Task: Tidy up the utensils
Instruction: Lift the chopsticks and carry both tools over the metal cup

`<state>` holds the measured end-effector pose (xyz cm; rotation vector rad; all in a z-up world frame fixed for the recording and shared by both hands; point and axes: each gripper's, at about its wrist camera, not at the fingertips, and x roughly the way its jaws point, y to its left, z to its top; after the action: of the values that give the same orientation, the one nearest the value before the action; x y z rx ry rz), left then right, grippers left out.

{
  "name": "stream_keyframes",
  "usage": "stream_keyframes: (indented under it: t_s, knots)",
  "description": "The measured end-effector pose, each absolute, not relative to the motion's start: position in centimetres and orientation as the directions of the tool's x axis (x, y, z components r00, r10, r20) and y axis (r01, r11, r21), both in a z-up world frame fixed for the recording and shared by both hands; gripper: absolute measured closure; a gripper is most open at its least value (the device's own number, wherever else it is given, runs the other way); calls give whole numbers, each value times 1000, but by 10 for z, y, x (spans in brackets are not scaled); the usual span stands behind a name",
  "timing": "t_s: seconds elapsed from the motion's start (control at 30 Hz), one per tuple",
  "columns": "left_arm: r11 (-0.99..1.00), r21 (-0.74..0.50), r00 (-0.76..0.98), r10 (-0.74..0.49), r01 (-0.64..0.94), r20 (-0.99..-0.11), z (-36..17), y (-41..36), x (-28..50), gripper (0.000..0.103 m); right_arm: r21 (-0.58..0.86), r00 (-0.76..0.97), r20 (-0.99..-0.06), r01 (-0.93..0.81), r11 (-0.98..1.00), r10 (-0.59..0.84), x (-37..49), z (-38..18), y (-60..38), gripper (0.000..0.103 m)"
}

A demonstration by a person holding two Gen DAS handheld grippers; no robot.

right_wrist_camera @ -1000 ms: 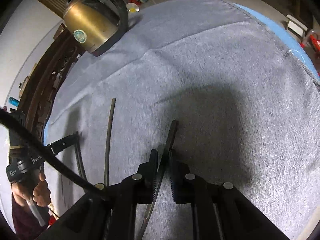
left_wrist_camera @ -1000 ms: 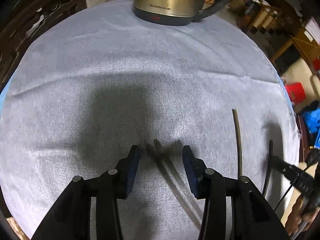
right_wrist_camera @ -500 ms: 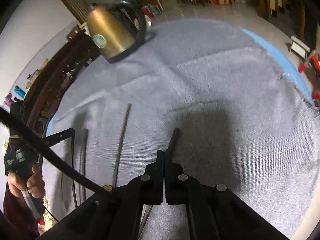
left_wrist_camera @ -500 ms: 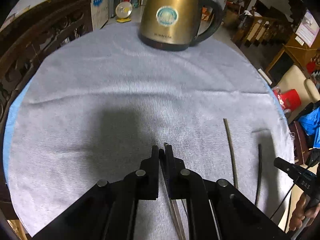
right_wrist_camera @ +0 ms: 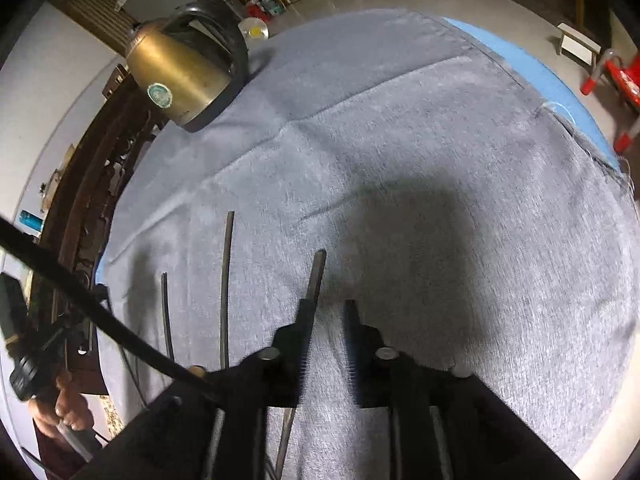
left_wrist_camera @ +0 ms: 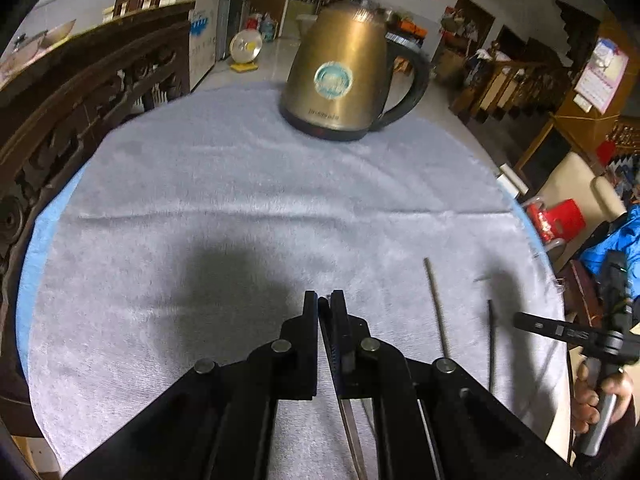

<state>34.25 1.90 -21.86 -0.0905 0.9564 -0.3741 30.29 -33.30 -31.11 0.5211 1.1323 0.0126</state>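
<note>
Dark chopsticks lie on a grey cloth (left_wrist_camera: 240, 200) over a round table. My left gripper (left_wrist_camera: 325, 300) is shut on one chopstick (left_wrist_camera: 348, 412), lifted above the cloth. Two more chopsticks (left_wrist_camera: 437, 308) (left_wrist_camera: 490, 344) lie to its right. In the right wrist view my right gripper (right_wrist_camera: 328, 304) is open; a chopstick (right_wrist_camera: 316, 276) rests along its left finger, its tip on the cloth. Two chopsticks (right_wrist_camera: 226, 280) (right_wrist_camera: 166, 312) lie to its left.
A brass electric kettle (left_wrist_camera: 344, 80) stands at the far side of the table; it also shows in the right wrist view (right_wrist_camera: 180, 76). A dark carved wooden chair (left_wrist_camera: 80, 112) stands at the left. A blue table edge (right_wrist_camera: 560, 92) shows at the right.
My left gripper closed on a chopstick and rose with it. My right gripper, shut on a chopstick half a second ago, has opened.
</note>
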Motion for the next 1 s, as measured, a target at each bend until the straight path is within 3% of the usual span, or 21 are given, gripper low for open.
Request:
stream_keyframes:
  t_s: [0.27,0.33,0.37,0.43,0.67,1.0]
  knots:
    - [907,-238,592,-409,347,-694,-176,25,306,97,181,323,-942,251,951,94,342,-324,-299,76]
    - [903,-222,613,-415,368,-673,-167,26,294,97,95,321,-947,231,968,16,347,-325,-288,83]
    - [901,-218,621,-420,376,-662,-163,26,289,97,68,321,-947,223,972,-8,348,-324,-285,92]
    - [899,-211,637,-424,384,-644,-156,28,279,97,36,335,-942,208,978,-37,348,-324,-280,94]
    - [899,-167,710,-425,405,-562,-130,33,231,98,145,473,-880,196,970,36,309,-305,-294,94]
    - [914,-127,799,-400,387,-449,-109,45,153,98,280,758,-641,84,956,121,205,-227,-294,96]
